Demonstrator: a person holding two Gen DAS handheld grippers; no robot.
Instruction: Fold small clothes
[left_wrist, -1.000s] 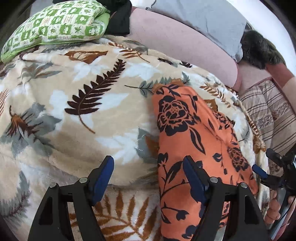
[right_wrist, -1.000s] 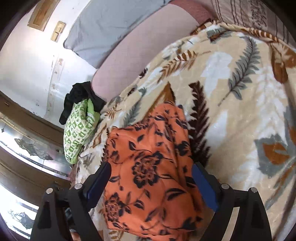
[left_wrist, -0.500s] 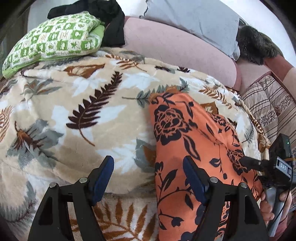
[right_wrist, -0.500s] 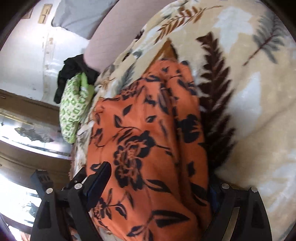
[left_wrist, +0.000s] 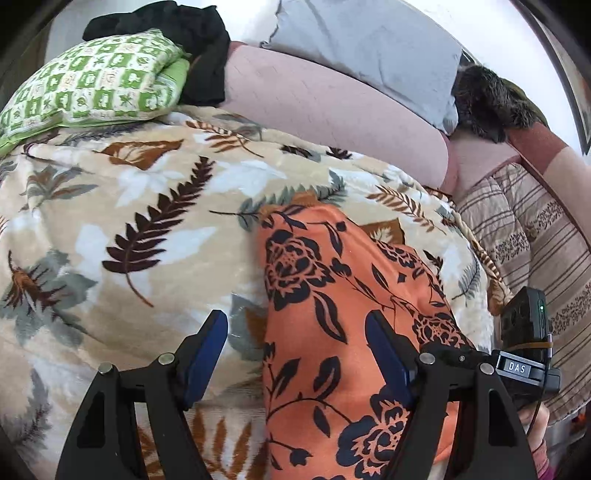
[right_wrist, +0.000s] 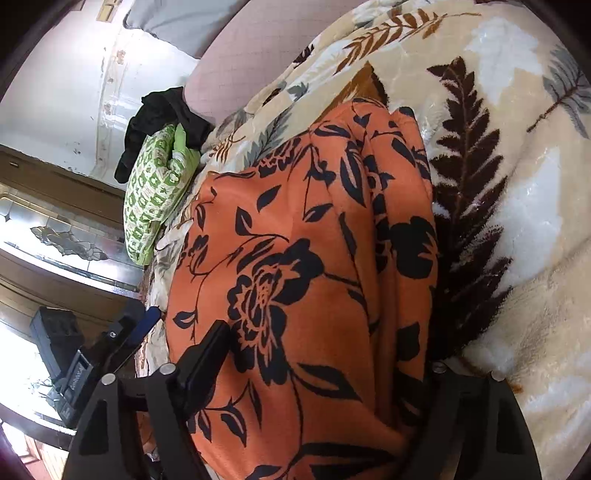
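Note:
An orange garment with black flowers (left_wrist: 325, 314) lies folded in a long strip on the leaf-patterned blanket (left_wrist: 129, 229). My left gripper (left_wrist: 295, 354) is open, low over the garment's near left edge, one blue pad on each side of that edge. In the right wrist view the garment (right_wrist: 306, 258) fills the middle. My right gripper (right_wrist: 314, 354) is open and straddles the garment's end, and the cloth hides its right finger. The left gripper shows at that view's lower left (right_wrist: 122, 339).
A green patterned pillow (left_wrist: 92, 85) and a black cloth (left_wrist: 199, 55) lie at the far left. A pink bolster (left_wrist: 332, 107), a grey pillow (left_wrist: 369, 48) and a dark furry thing (left_wrist: 487, 99) line the back. A striped quilt (left_wrist: 535, 240) lies to the right.
My right gripper has moved forward and down onto the garment's end, and the cloth now covers its right finger. The left gripper has drawn back slightly and stays open.

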